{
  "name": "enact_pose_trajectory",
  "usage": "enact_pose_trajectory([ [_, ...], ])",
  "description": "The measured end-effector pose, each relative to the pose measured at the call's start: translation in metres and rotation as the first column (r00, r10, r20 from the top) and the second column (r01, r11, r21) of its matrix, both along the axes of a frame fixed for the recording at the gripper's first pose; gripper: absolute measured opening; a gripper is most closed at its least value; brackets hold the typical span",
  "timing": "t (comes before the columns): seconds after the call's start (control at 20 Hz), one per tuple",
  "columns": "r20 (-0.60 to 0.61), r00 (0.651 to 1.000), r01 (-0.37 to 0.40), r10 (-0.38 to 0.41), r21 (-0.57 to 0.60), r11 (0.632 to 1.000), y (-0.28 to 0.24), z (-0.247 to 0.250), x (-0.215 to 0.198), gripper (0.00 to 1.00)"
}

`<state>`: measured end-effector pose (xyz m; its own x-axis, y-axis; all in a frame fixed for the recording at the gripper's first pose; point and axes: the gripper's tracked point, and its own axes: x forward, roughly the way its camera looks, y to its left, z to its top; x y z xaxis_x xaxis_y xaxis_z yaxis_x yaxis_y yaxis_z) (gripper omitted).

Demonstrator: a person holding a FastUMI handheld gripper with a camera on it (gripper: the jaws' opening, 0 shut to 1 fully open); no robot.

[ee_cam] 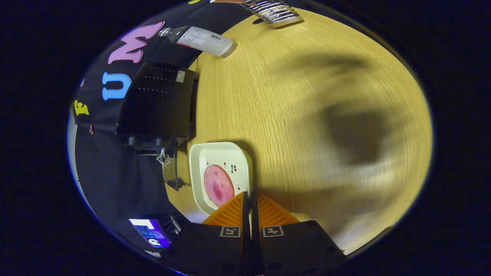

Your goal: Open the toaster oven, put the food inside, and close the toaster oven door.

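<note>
While the gripper (250, 199) hangs over the wooden table (307, 96) with its fingers pressed together and nothing between them, the black toaster oven (159, 103) sits well ahead and off to the left, its glass door (170, 172) hanging open. Just ahead of the fingertips, slightly left, there's a square cream plate (220, 153) with a round pink slice of ham (218, 185) on it. Way beyond, a plastic bottle (203, 40) lies on its side, near a metal rack (274, 11).

Gripper (250, 197) camera looks down at table (307, 96)
</note>
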<state>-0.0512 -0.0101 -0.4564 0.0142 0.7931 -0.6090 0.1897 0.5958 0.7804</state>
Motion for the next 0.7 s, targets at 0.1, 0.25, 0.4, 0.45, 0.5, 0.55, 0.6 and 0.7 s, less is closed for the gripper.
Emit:
enact_pose_trajectory([
  [0.1, -0.013, 0.999, 0.043, -0.043, 0.034, 0.998, 0.005, 0.007, 0.003, 0.06],
  [0.25, 0.002, 0.998, 0.062, -0.062, 0.034, 0.997, 0.005, 0.017, 0.005, 0.06],
  [0.4, 0.002, 0.997, 0.083, -0.083, 0.043, 0.996, 0.010, 0.037, 0.004, 0.06],
  [0.45, 0.005, 0.996, 0.090, -0.090, 0.043, 0.995, 0.013, 0.045, 0.003, 0.06],
  [0.5, 0.009, 0.995, 0.095, -0.096, 0.045, 0.994, 0.018, 0.053, 0.002, 0.06],
  [0.55, 0.016, 0.995, 0.102, -0.103, 0.051, 0.993, 0.024, 0.061, 0.001, 0.06],
  [0.6, 0.020, 0.994, 0.109, -0.110, 0.057, 0.992, 0.031, 0.070, 0.000, 0.06],
  [0.7, 0.021, 0.991, 0.127, -0.128, 0.068, 0.990, 0.045, 0.086, -0.006, 0.06],
])
